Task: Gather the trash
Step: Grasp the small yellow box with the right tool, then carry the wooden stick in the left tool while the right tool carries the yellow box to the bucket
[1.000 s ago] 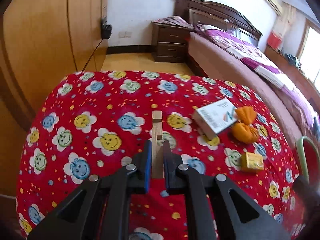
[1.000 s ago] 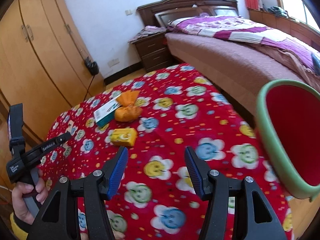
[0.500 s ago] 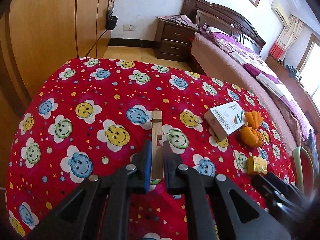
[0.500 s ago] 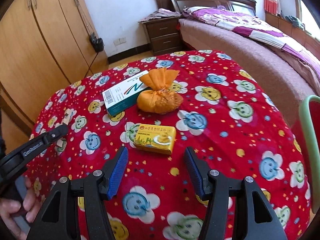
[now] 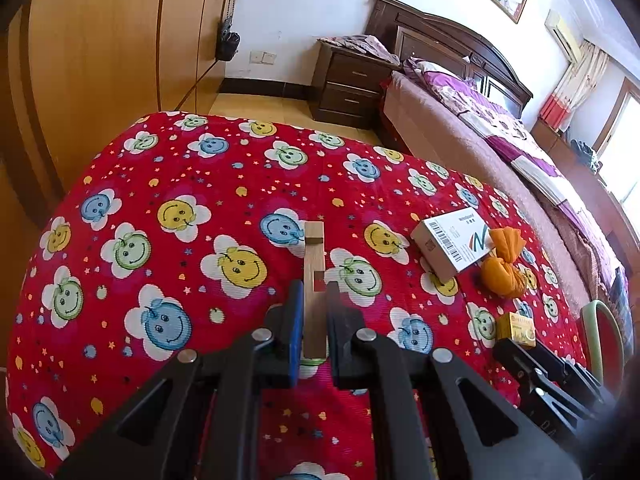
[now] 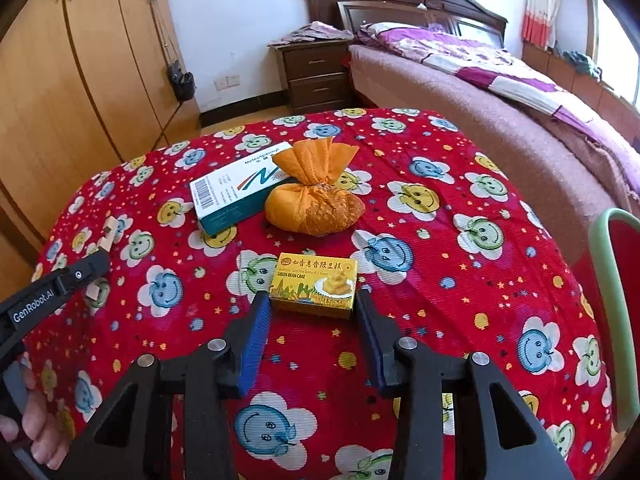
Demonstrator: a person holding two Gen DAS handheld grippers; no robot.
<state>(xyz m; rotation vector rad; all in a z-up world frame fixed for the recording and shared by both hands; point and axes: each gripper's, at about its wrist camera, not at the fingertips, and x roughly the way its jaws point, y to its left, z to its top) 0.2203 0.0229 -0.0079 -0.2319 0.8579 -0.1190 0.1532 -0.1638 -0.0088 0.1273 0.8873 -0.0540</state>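
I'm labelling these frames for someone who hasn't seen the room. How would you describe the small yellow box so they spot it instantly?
Find the table under the red smiley-flower cloth. Of the three items grouped on it, the yellow box lies nearest the camera, between the right claw's blue-padded fingers, in front of the tied orange bag and the white-and-teal carton. It alone is yellow and printed "GREEN BEAN CAKE".

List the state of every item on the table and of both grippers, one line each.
Left gripper: shut on the wooden piece.
Right gripper: jaws just closing, yellow cake box between them, grip not certain.
Yellow cake box: closed, lying flat.
White medicine box: closed, lying flat, touching the pouch.
Orange pouch: tied shut, lying on the cloth.
Red bin: beside the table, contents hidden.
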